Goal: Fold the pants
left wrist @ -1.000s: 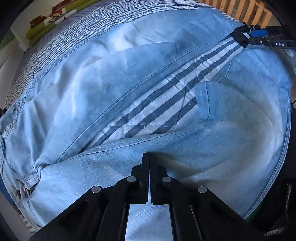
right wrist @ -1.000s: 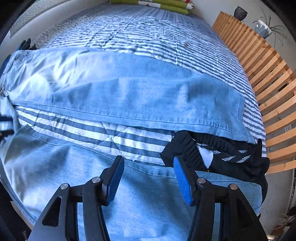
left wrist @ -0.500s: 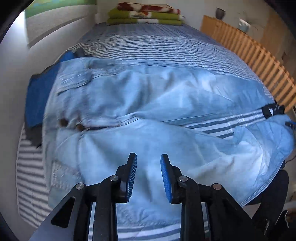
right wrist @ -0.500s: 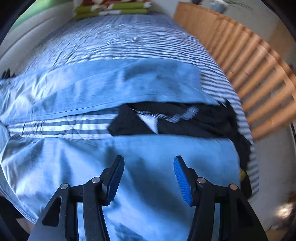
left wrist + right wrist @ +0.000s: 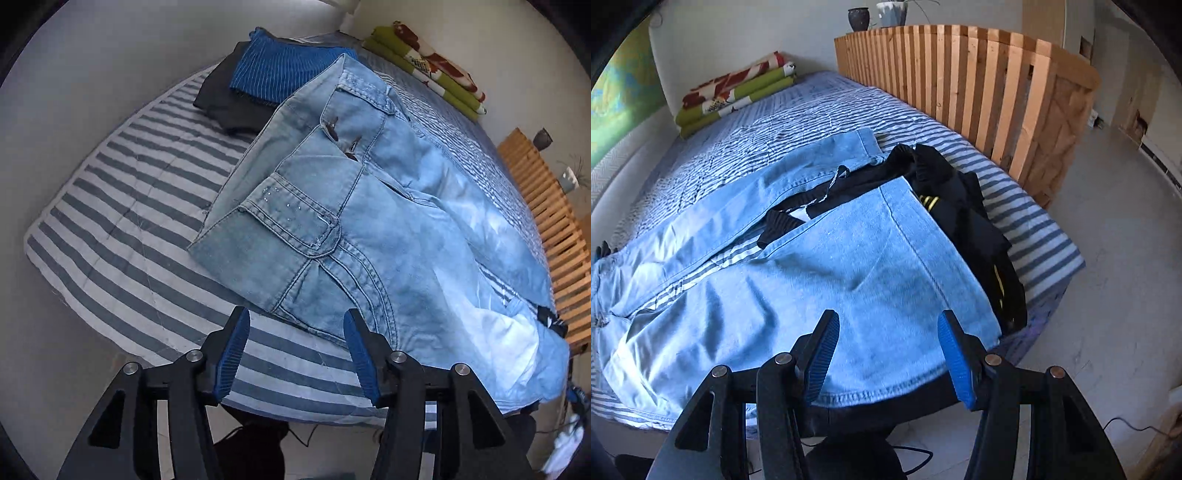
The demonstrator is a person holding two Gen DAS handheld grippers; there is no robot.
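A: Pants (image 5: 369,221) first — in the left wrist view, where do they lie?

B: Light blue denim, spread flat on the striped quilt (image 5: 122,229) of the bed. The waistband end is on the left, with a flapped pocket edged in double stitching and small brown toggles at the fly. The legs run off to the right, towards the wooden slat rail (image 5: 546,206).

A: And the left gripper (image 5: 295,350)?

B: Its jaws are spreading apart at this moment, with nothing between them. The ribbed blue pads (image 5: 231,354) hang above the near edge of the quilt, just short of the waistband corner, touching no cloth.

A: Anything else there?

B: A folded stack at the far left — dark blue pinstriped cloth (image 5: 280,70) on top of a black garment. A green and red folded blanket (image 5: 432,70) lies at the far end of the bed.

A: Now the right wrist view.

B: The pants (image 5: 831,280) show their leg ends here. The near leg is broad and smooth, with a stitched hem along the near edge of the bed; the far leg lies apart from it, a strip of quilt showing between them. A rumpled black garment (image 5: 975,221) with yellow trim lies between and beside the cuffs on the right.

A: The right gripper (image 5: 888,350)?

B: Jaws parted about halfway and empty — poised above the near leg by its hem, with no pad pressing the denim. The slat rail (image 5: 967,92) stands far right, pale wood in upright bars.
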